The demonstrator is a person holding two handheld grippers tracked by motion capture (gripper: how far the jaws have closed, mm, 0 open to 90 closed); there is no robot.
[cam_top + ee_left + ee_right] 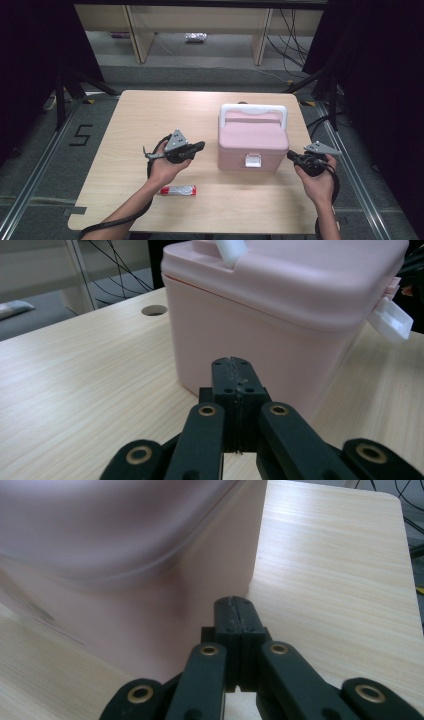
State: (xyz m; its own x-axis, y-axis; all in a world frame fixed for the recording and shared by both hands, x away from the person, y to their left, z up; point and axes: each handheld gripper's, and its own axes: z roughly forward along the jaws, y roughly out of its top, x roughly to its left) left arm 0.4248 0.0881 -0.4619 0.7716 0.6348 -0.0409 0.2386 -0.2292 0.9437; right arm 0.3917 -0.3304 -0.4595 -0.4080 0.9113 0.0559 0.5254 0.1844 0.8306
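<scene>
Left gripper [200, 145]: jaws pressed together, nothing between, pointing right, held above table in left hand [164, 167]; forearm enters from bottom. Right gripper [290, 155]: jaws pressed together, empty, pointing left, in right hand [316, 181]

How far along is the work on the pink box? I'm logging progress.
Nothing looks done: the pink box sits lidded, its white latch down and white handle folded back. In hand: the left gripper and right gripper, both shut and empty, flank it. Left: unlatching, probably packing the red tube.
</scene>
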